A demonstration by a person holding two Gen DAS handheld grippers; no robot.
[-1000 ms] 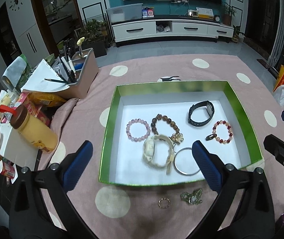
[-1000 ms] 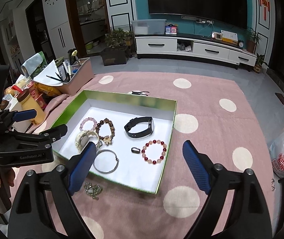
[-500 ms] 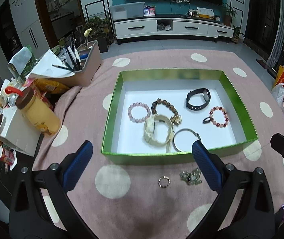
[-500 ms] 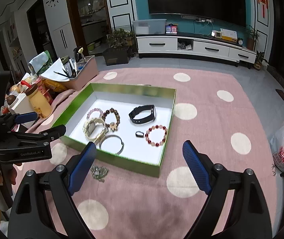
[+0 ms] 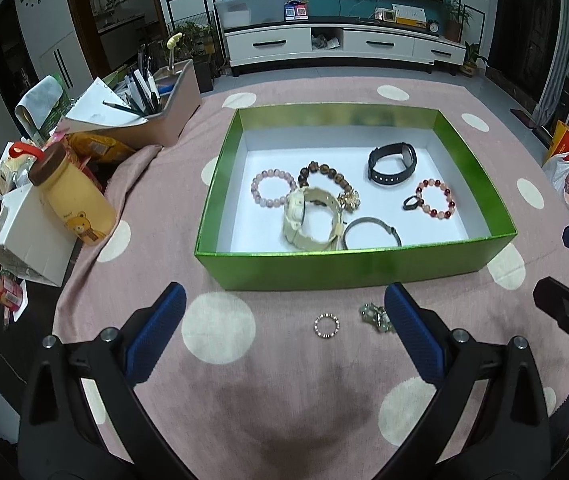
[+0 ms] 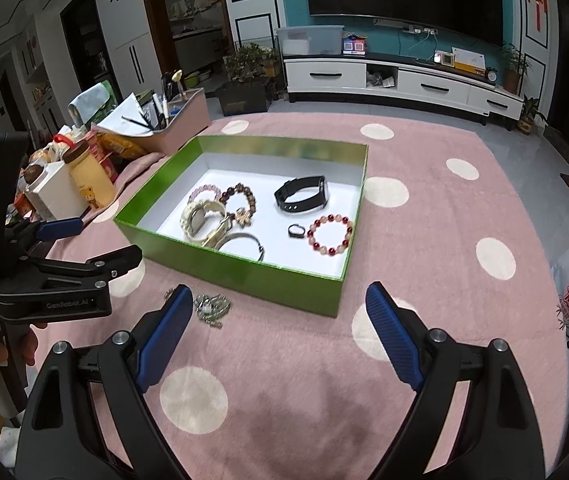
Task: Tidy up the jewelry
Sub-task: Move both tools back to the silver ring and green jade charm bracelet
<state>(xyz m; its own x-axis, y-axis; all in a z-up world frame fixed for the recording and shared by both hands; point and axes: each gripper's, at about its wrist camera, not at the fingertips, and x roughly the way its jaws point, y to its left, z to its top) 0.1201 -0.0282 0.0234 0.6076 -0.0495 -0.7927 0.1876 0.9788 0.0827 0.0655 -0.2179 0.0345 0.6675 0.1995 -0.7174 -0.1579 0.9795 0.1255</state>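
- a small beaded ring (image 5: 326,325) and a tangled metal chain piece (image 5: 376,317) are lying on the pink dotted cloth (image 5: 284,400), just outside the near wall of the green box (image 5: 356,270).
- bracelets and watches are sitting inside the box.
- the left gripper (image 5: 284,334) is hovering above the ring, jaws wide and empty.
- the right gripper (image 6: 280,334) is hovering beside it, jaws wide, nothing between them.
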